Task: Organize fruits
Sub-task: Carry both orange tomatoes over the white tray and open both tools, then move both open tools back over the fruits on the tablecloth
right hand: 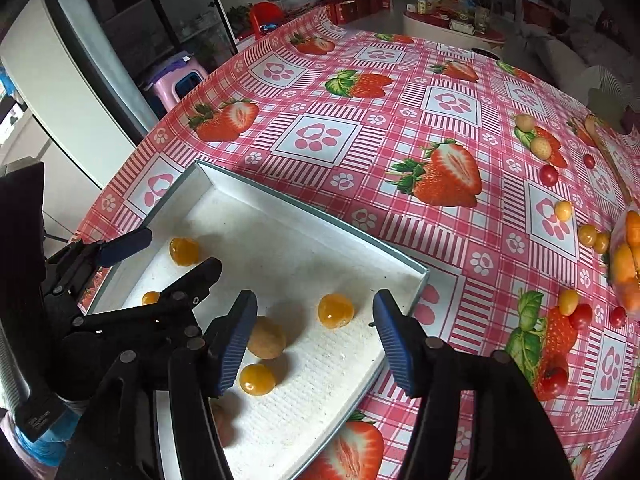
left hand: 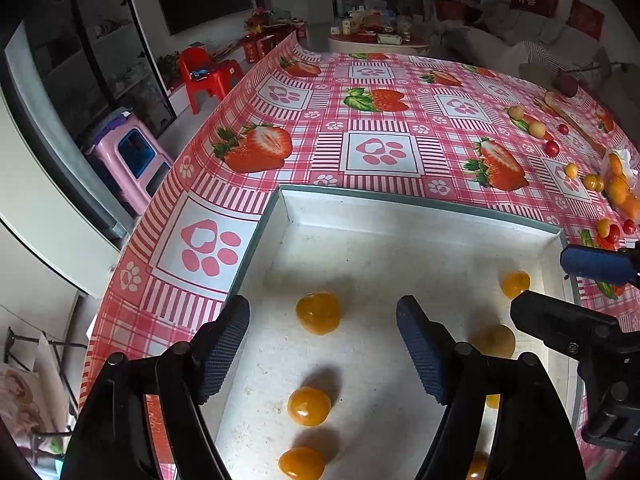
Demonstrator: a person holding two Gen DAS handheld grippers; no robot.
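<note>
A shallow white tray (left hand: 420,210) (right hand: 304,204) sits on the strawberry-print tablecloth and holds several small orange fruits (left hand: 318,313) (right hand: 336,311) and a tan round fruit (right hand: 267,338). My left gripper (left hand: 323,346) is open and empty above the tray's left half. My right gripper (right hand: 316,336) is open and empty above the tray's right end; it also shows in the left wrist view (left hand: 576,292). The left gripper also shows in the right wrist view (right hand: 168,252). More loose fruits lie on the cloth at the right: red cherry tomatoes (right hand: 548,175), yellow ones (right hand: 563,211) and pale round ones (right hand: 541,148).
A clear bag of orange fruits (right hand: 628,264) (left hand: 620,188) lies at the table's right edge. A wooden board (left hand: 568,116) lies at the far right. A pink stool (left hand: 132,156) and a red chair (left hand: 200,72) stand beyond the table's left edge.
</note>
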